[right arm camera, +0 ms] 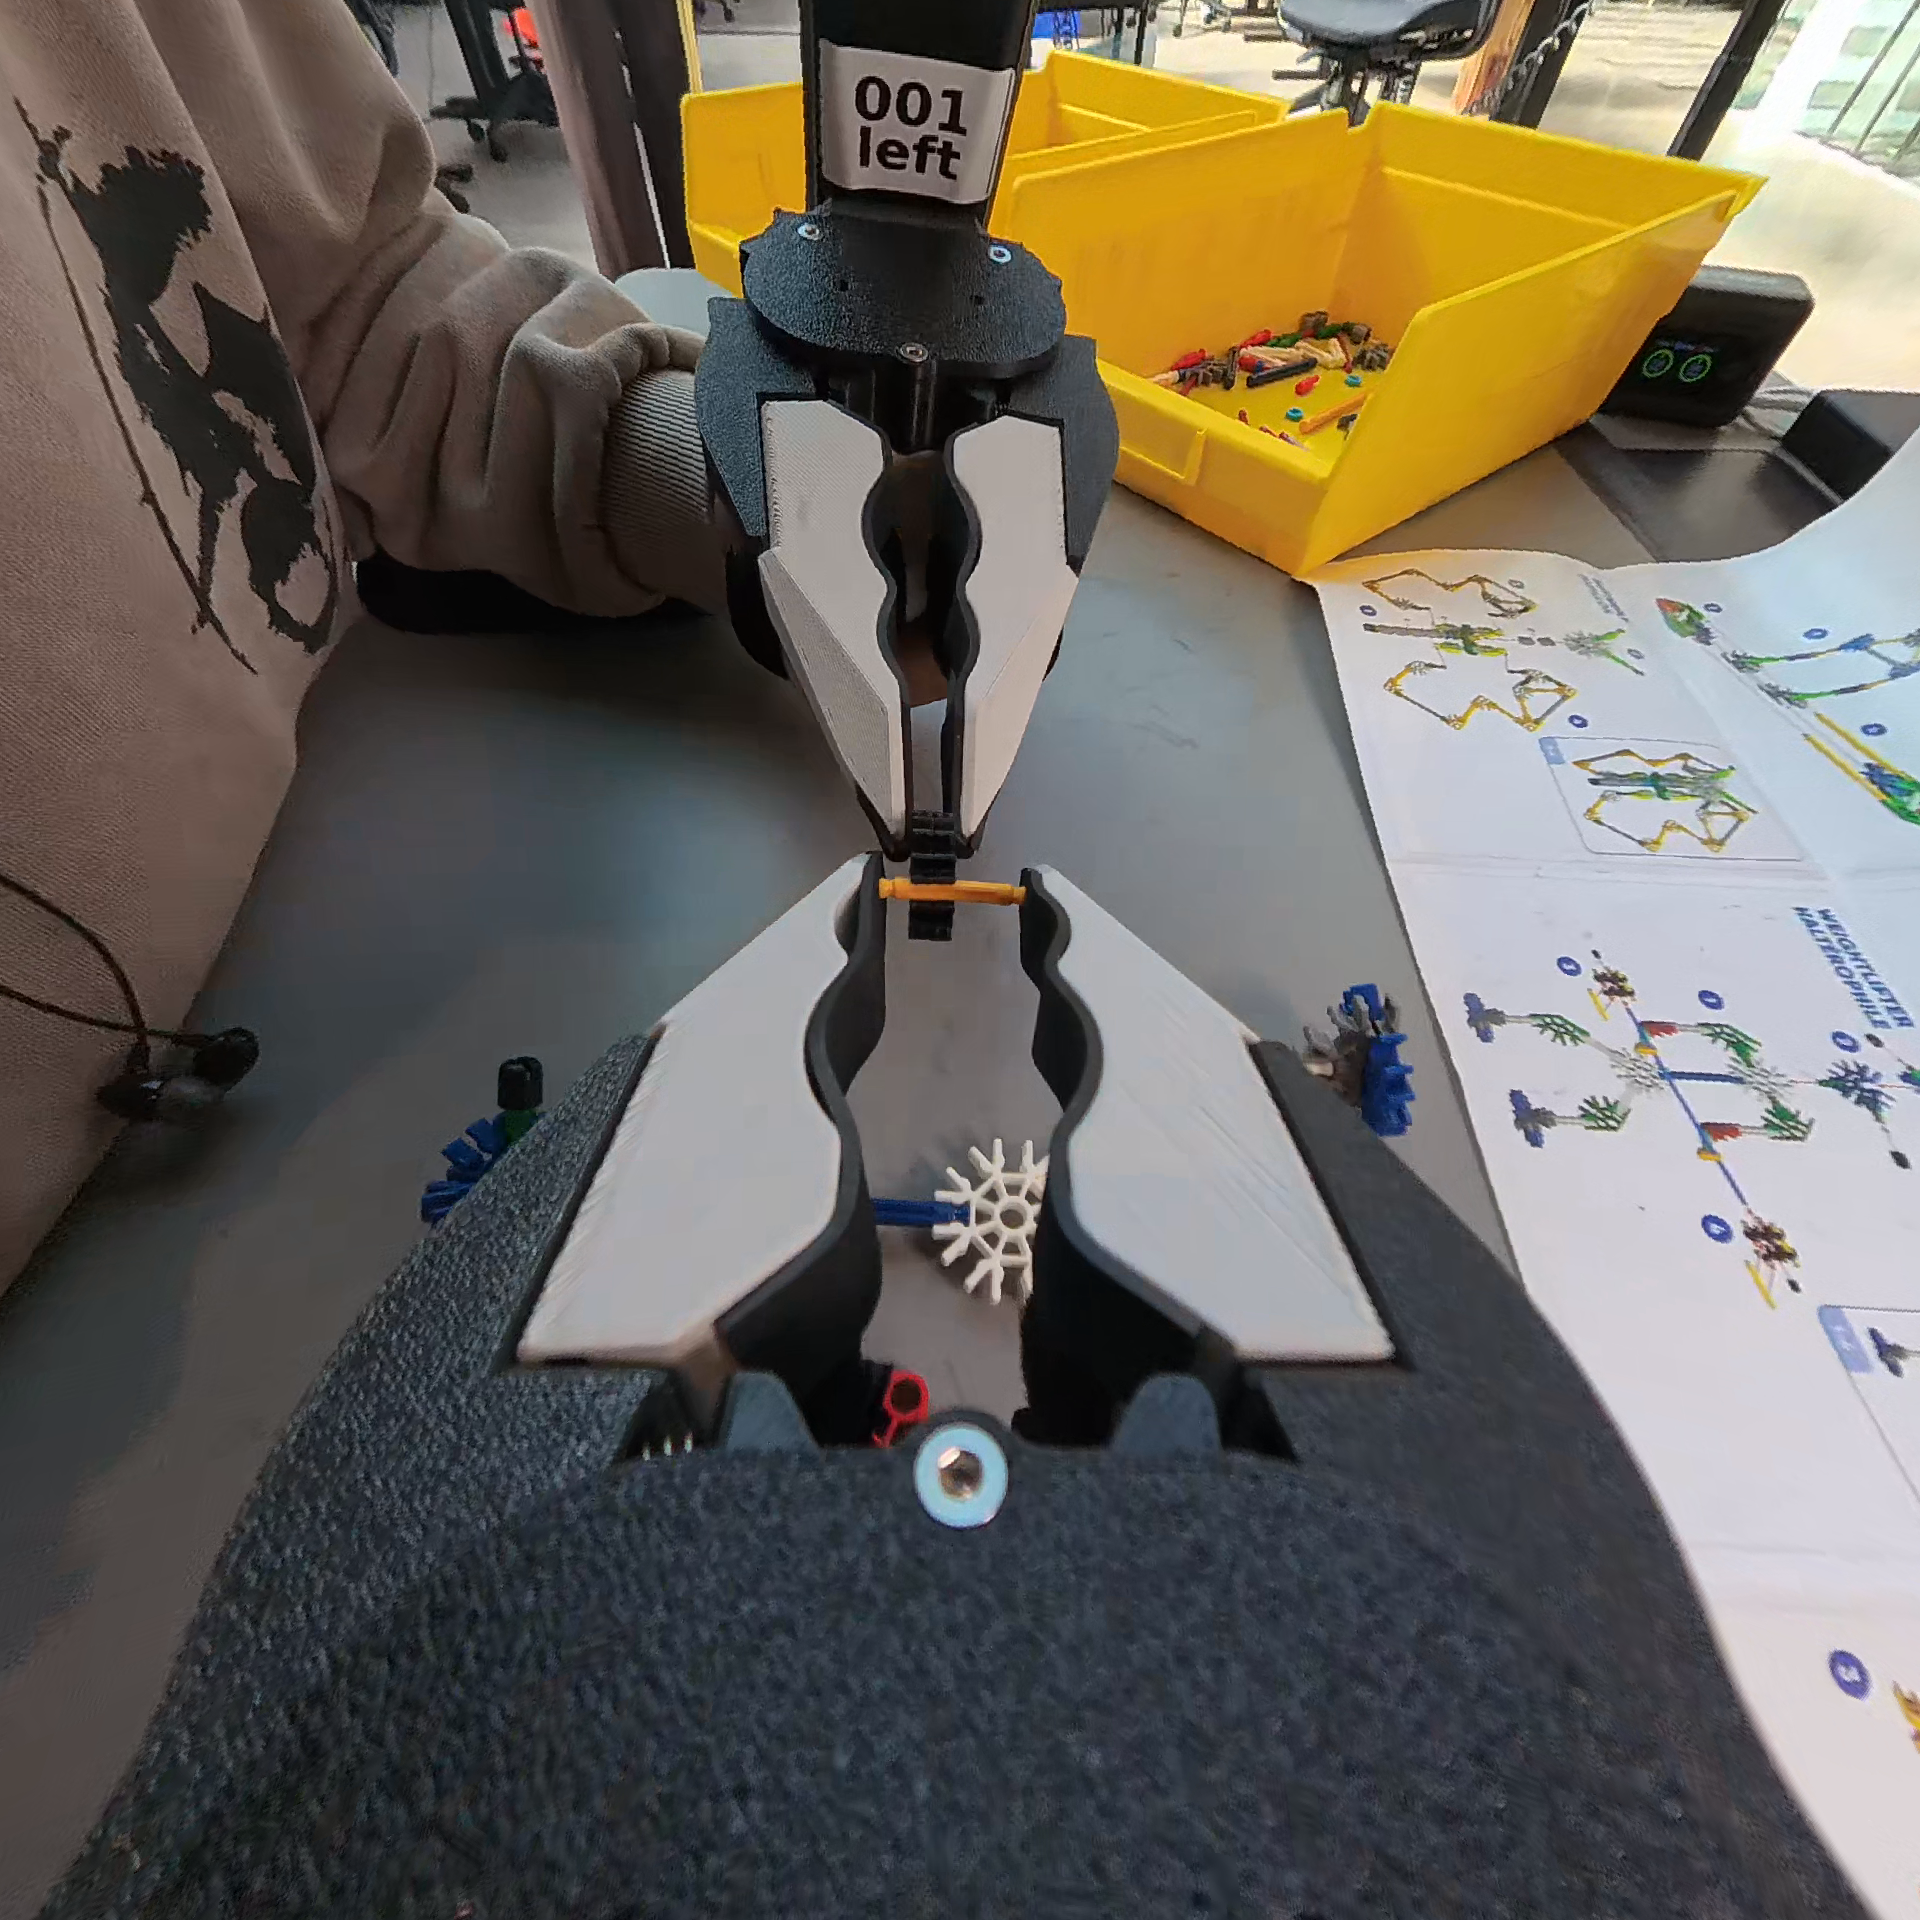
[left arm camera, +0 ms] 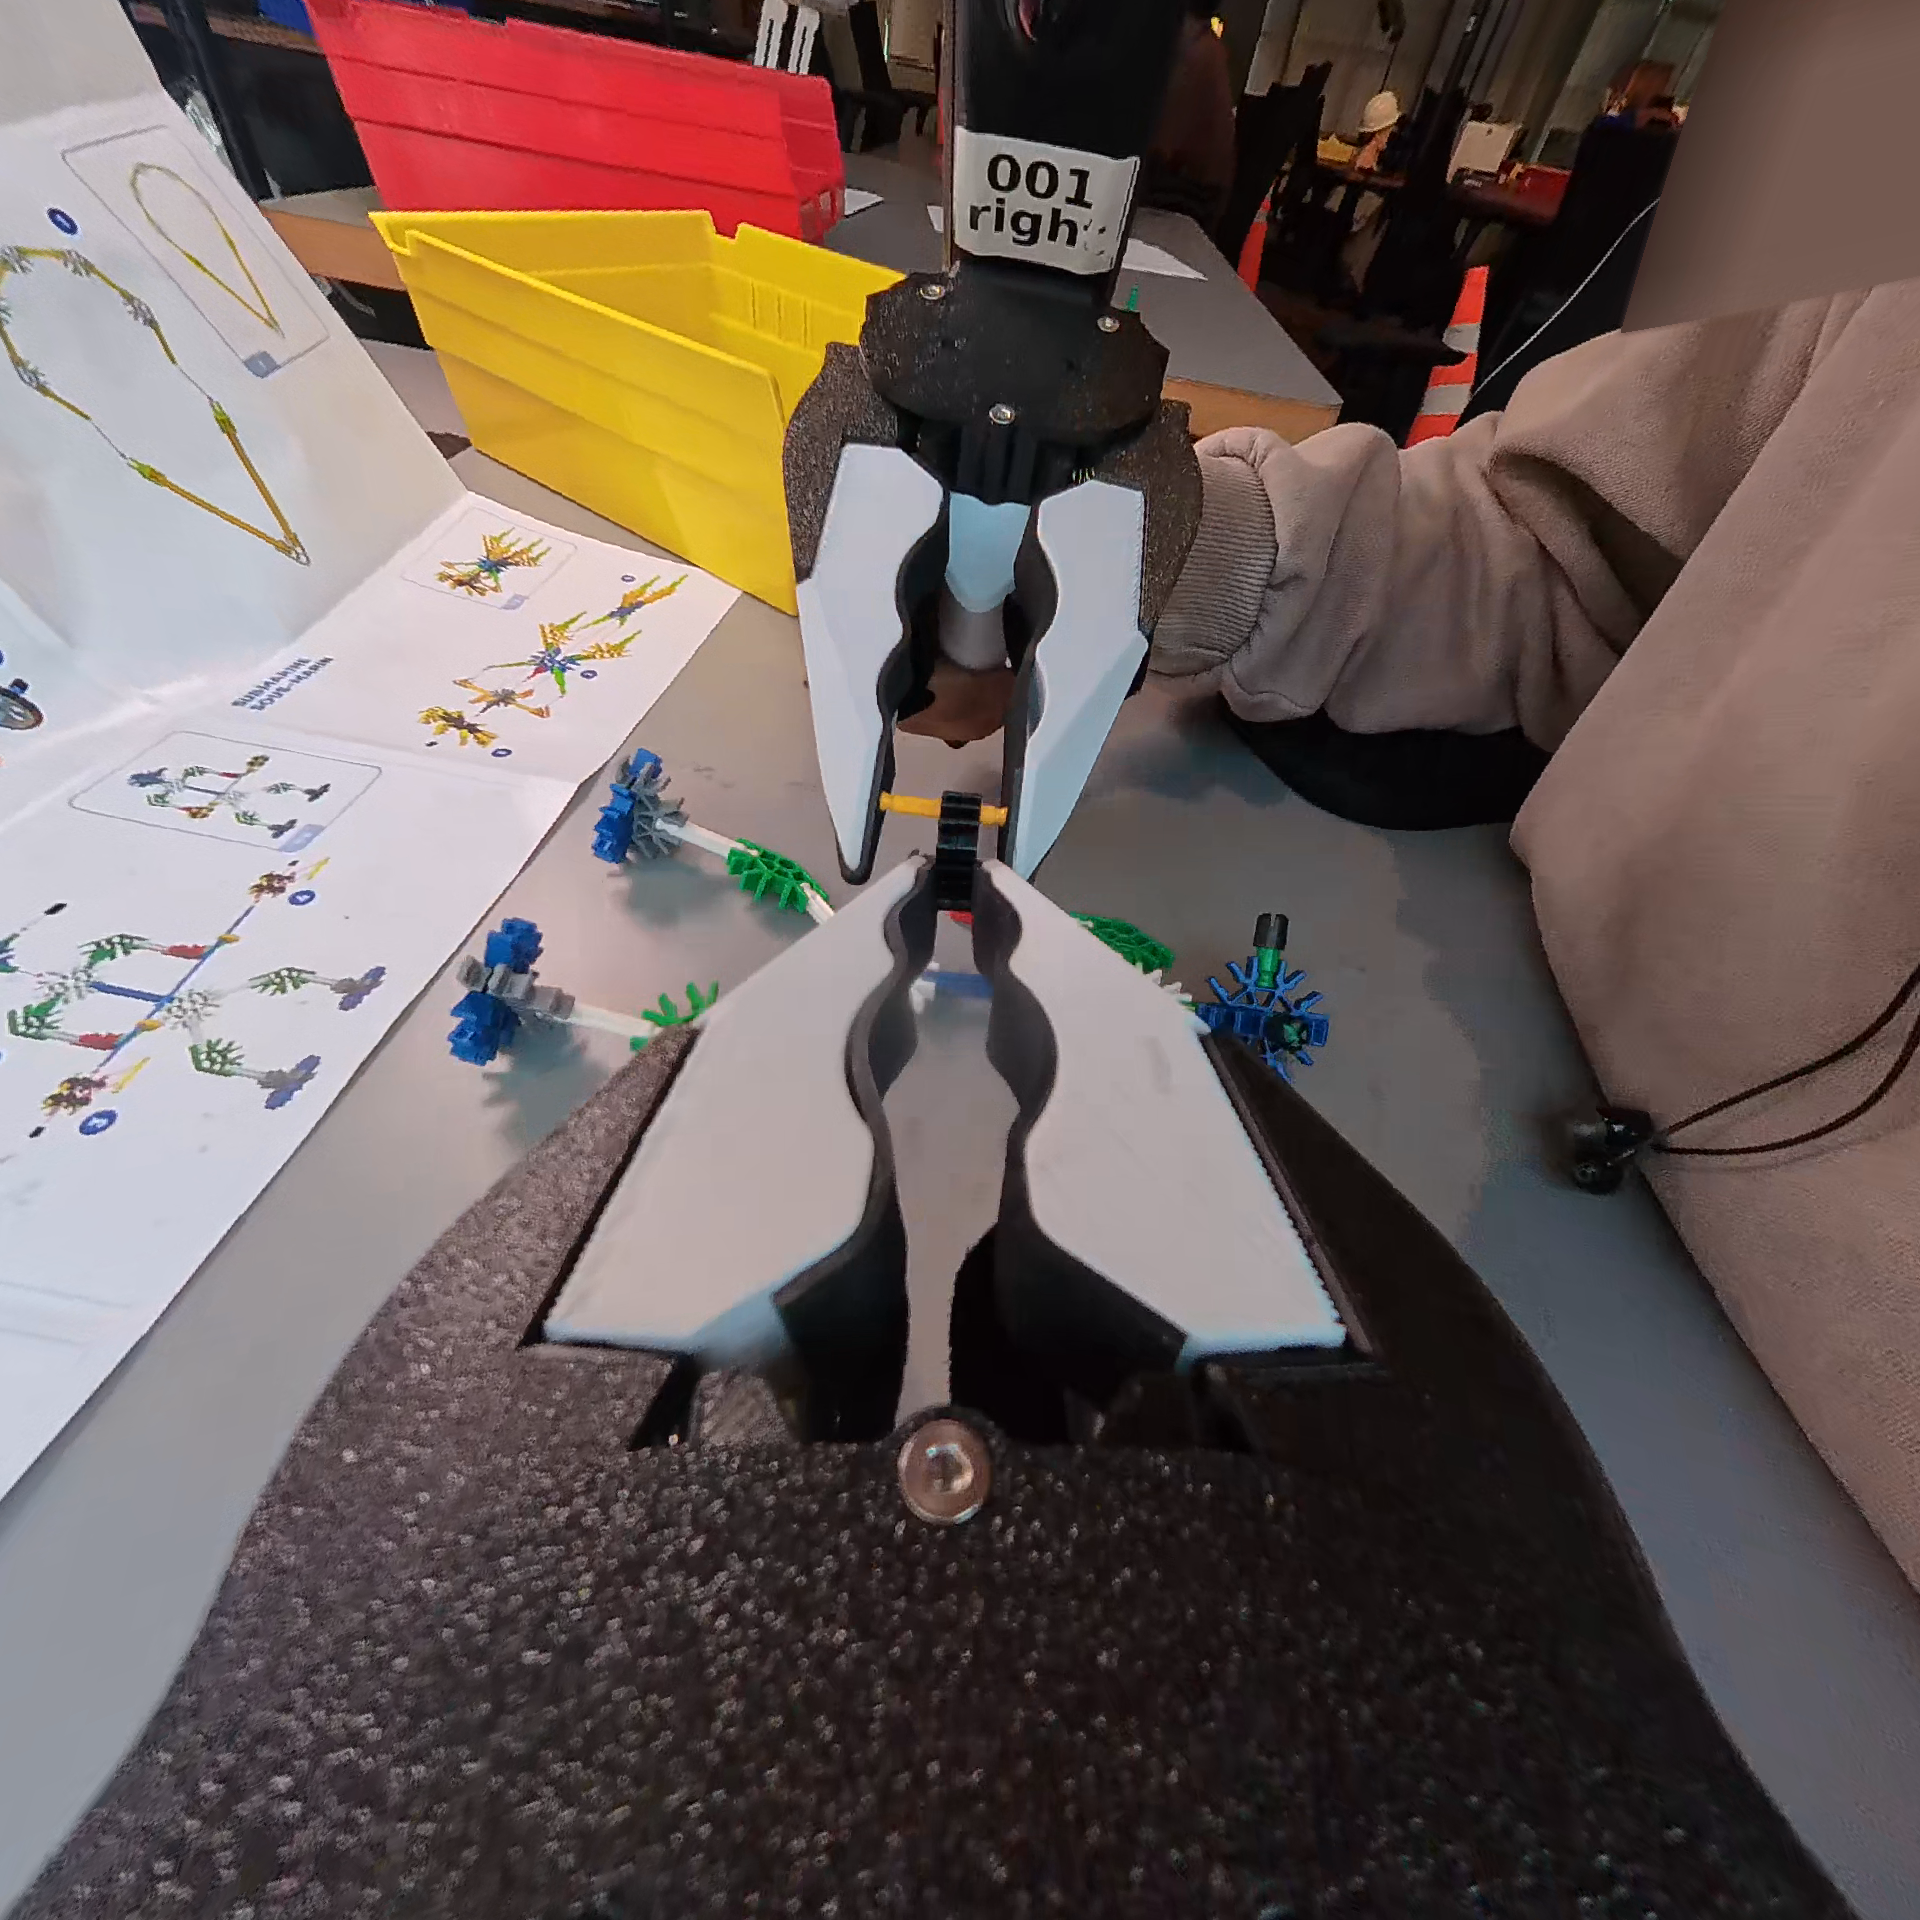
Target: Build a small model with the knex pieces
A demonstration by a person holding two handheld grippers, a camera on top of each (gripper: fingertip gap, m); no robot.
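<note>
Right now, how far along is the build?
Done: a partly built model of blue, grey, green and white pieces lies under the grippers. In hand: the left gripper is shut on a black connector; the right gripper grips a yellow rod by its ends, the rod crossing the connector. Left: loose pieces sit in the yellow bin; how many are needed, I cannot tell.

You see a white paper label [left arm camera: 1039, 203] with bold black print on the black stem above the right claw [left arm camera: 940, 862]. A matching label [right arm camera: 909, 130] sits above the left claw [right arm camera: 930, 831]. The white instruction sheet [right arm camera: 1662, 935] on the grey bench [right arm camera: 623, 831] carries small blue headings and numbered blue dots.
</note>
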